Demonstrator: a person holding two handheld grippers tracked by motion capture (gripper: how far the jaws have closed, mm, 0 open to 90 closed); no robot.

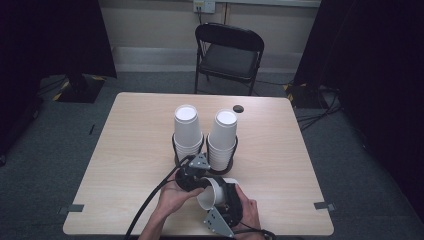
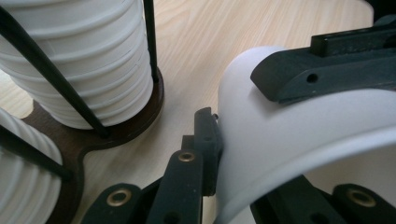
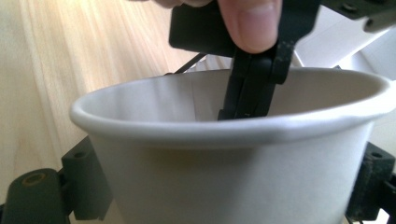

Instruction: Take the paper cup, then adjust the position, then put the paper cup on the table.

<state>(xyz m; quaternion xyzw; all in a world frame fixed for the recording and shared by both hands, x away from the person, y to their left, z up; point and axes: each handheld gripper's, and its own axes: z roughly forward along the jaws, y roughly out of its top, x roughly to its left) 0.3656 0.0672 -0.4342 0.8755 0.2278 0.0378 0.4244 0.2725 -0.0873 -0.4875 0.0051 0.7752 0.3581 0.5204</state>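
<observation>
A white paper cup (image 1: 212,193) lies on its side above the table's near edge, held between both grippers. My right gripper (image 1: 226,199) is shut on the cup's body; in the right gripper view its jaws press both sides of the cup (image 3: 233,186). My left gripper (image 1: 201,183) is shut on the cup's wall at the rim. One jaw lies outside the cup (image 2: 299,130) and the other is inside it. Behind stand two stacks of white cups, the left stack (image 1: 187,127) and the right stack (image 1: 223,134), upside down in a black wire holder (image 2: 140,126).
The wooden table (image 1: 135,130) has a small dark round hole (image 1: 238,108) near its far edge. A black folding chair (image 1: 229,52) stands beyond it. A black cable (image 1: 150,205) trails from the left gripper over the near edge. Dark curtains hang at both sides.
</observation>
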